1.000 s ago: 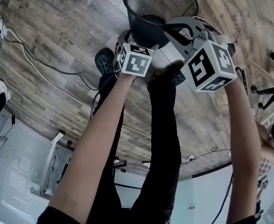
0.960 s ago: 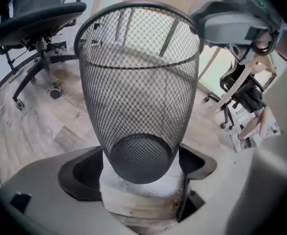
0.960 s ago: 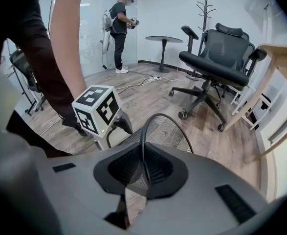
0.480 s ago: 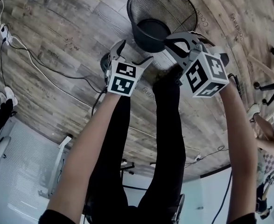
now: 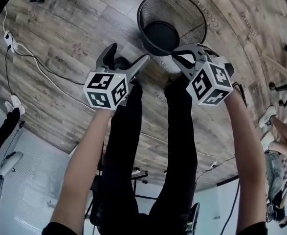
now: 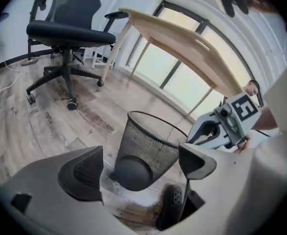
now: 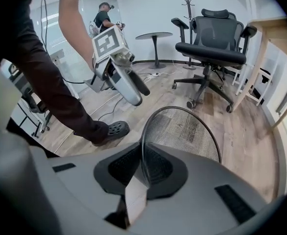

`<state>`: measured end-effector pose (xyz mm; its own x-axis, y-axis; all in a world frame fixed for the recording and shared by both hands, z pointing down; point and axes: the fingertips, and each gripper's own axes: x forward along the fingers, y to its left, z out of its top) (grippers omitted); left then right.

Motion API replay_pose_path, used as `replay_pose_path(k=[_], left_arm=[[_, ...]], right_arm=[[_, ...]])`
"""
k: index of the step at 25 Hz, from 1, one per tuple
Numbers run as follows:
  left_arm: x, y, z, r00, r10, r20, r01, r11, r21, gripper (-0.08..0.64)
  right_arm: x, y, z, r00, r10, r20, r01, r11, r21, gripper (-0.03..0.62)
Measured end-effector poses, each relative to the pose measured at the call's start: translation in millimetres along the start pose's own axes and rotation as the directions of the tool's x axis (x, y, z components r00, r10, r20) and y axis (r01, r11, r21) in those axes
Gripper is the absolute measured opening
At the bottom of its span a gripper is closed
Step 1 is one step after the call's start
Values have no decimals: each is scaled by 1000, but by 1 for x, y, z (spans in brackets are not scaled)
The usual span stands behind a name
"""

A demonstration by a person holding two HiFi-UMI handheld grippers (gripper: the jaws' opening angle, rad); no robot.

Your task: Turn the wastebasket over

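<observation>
The right gripper (image 7: 142, 168) is pinching the thin top rim of the wastebasket (image 7: 182, 131) between its two pads. Its jaws are sitting almost fully together, with only the wire rim between them. A pale strip (image 7: 136, 199) is showing just under the pads, and I cannot tell what it is.

The left gripper (image 6: 139, 166) is hanging in the air with its jaws wide apart. It is holding nothing and touching nothing. The wastebasket is only showing beyond the gap.

The wastebasket is black mesh with a dark solid bottom. It is standing mouth up on the wooden floor (image 5: 60, 28), just in front of the person's black shoe (image 7: 111, 130). I cannot tell if its bottom is sitting flat on the floor. In the head view the right gripper is covering the near bit of the rim, and the person's legs (image 5: 128, 146) are hiding much of the floor.

A cable (image 5: 45, 67) is lying on the floor off to the left. Farther back, an office chair (image 7: 209, 48) is standing beside a wooden desk (image 6: 182, 43), which is cut off at the picture's edge. Another person (image 7: 103, 18) is standing far back, too small to make out.
</observation>
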<state>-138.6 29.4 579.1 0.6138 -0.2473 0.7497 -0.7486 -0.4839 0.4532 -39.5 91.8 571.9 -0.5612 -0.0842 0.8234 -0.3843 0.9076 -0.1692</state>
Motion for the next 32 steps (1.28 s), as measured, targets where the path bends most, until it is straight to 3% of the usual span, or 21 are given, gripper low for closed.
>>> replay_pose_path(k=[6,10,16,19,20,25,28,32], left_arm=[[7,-7,18,997,-56,46,62,988,-144,505],[16,-2,14,996,-46,74,62,971,-232,505],[31,-3,-7,996,-86,30,91,934,-346,496],[32,-4,-14,995,-100,26,102,919,-380,337],[32,-4,-17,995,-99,23,100,918,-384,334],[32,-1,-28,998,-69,-6,61,918,-392,143],[32,3,-34,998,-51,-31,36,924,-381,91],[38,4,-35,997,-51,-49,30,931,-363,84]], right_arm=[[8,23,-4,999,24,-21,-24,1000,-16,55],[13,39,-9,999,45,-30,-46,999,-16,55],[20,56,-11,997,67,-29,-68,998,-17,54],[25,62,-12,997,69,-31,-70,997,-26,54],[26,65,-13,997,69,-33,-70,997,-29,54],[31,76,-21,997,57,-50,-59,997,-52,54],[33,81,-24,997,61,-55,-64,996,-54,54],[36,79,-29,997,41,-70,-47,996,-76,54]])
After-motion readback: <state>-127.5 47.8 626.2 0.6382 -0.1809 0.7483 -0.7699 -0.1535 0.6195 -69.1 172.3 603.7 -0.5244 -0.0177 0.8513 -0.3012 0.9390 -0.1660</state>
